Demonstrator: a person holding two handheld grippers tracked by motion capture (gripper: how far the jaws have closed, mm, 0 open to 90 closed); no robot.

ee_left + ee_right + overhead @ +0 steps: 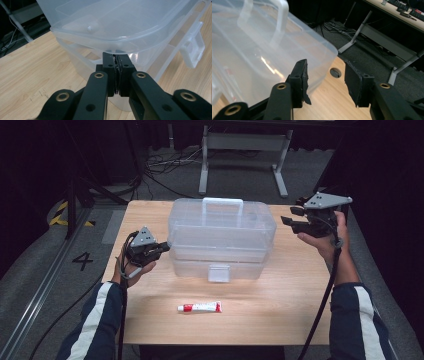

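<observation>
box lid pinched at one end, other hand closing in

at centre left of the high view, the left gripper [161, 247] has its fingers [109, 65] clenched on the rim of the lid of the clear storage box [220, 237], which sits mid-frame on the table [295, 285]; nothing can be made out inside it. a toothpaste tube [199, 307] lies below it, well apart. at upper right, the right gripper [289, 223] hovers beside the box, fingers [300, 76] released and empty. lifting from the left end alone could twist the lid or drag the box.
</observation>
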